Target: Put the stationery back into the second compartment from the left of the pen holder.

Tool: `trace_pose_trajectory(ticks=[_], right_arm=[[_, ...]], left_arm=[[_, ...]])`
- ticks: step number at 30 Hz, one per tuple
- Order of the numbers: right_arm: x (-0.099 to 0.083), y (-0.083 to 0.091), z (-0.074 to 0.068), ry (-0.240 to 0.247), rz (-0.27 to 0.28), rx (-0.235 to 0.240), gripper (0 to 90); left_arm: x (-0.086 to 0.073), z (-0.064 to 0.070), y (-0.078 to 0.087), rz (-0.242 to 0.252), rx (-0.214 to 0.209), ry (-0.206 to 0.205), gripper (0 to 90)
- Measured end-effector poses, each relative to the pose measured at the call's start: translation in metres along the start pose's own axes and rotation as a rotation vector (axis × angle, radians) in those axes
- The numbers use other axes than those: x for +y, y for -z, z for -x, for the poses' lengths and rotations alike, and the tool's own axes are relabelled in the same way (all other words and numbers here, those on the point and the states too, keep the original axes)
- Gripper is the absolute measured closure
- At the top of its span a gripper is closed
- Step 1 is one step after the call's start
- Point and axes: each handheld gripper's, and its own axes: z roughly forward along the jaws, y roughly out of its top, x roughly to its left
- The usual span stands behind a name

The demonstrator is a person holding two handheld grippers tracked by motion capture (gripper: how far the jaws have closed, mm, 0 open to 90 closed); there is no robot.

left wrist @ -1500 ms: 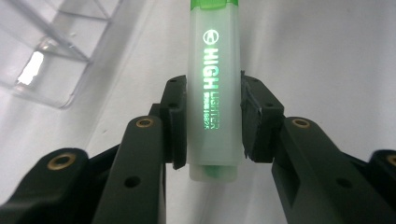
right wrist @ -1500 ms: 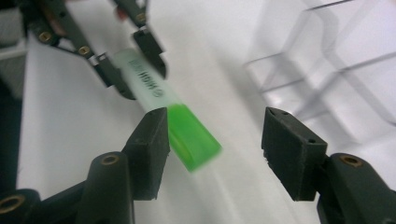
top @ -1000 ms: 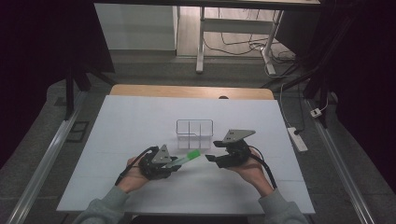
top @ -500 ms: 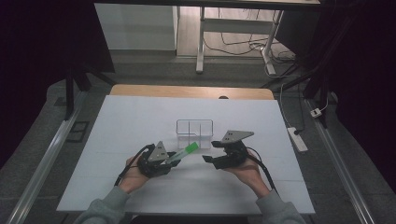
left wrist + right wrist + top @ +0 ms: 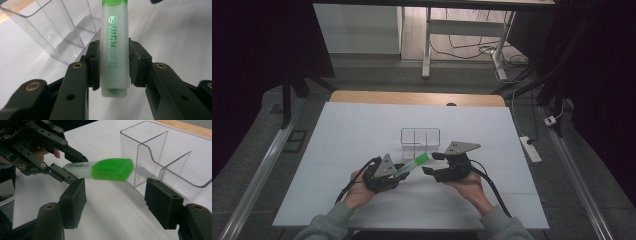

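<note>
The left hand-held gripper [image 5: 404,169] is clamped on a green highlighter [image 5: 114,47], its 2 black pads pressing the frosted barrel near the tail end. In the left gripper view the barrel is pale and translucent, with "HIGH LIGHTER" stamped in metallic green, and a small green plug shows at its base. The cap is a brighter, glossier green block with flattened sides, and in the right gripper view it points out beyond the left jaws towards the clear organiser [image 5: 172,155].

The right hand-held gripper [image 5: 116,202] is spread wide with nothing in it. Its jaws sit low on either side of the cap end, apart from it, in line to take it.

As a judgement, the work looks about midway: the highlighter is lifted off the white worktop [image 5: 337,150] and held up between the 2 grippers, just in front of the organiser, but it is not inside any compartment. What seems left is either a transfer to the right gripper or pulling off the cap, then the drop into 1 of the slots; the pictures do not settle which.

The organiser is hard, clear plastic with thin upright walls, squared corners and inner dividers, 1 of them cut in a stepped curve. It stands upright and looks empty. The worktop is matt, smooth and white, with a wooden strip along its far edge.
</note>
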Motion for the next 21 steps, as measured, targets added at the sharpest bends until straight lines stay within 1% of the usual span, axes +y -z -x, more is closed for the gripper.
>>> trace_pose_trajectory(ticks=[5,8,11,14,16,18,21], right_arm=[[-0.003,-0.006,-0.001,-0.016,0.001,0.017,35.3],[-0.003,-0.007,-0.003,-0.028,0.015,0.025,36.9],[-0.004,-0.007,-0.004,-0.024,0.017,0.008,39.0],[-0.004,-0.007,-0.002,-0.047,0.035,0.009,41.5],[-0.003,-0.007,-0.002,-0.048,0.042,0.004,43.7],[-0.003,-0.007,-0.003,-0.055,0.049,0.002,45.5],[-0.003,-0.007,-0.002,-0.066,0.061,0.009,46.6]], left_arm=[[0.001,0.006,-0.005,0.006,0.002,-0.009,64.8],[0.002,0.009,-0.008,0.001,0.006,-0.014,64.8],[0.002,0.011,-0.009,0.006,0.013,-0.006,64.7],[0.002,0.013,-0.012,0.003,0.021,-0.007,64.7],[0.002,0.015,-0.014,0.0,0.029,-0.013,64.8],[0.003,0.017,-0.016,-0.012,0.045,-0.028,64.7],[0.004,0.02,-0.019,-0.023,0.048,-0.036,64.6]])
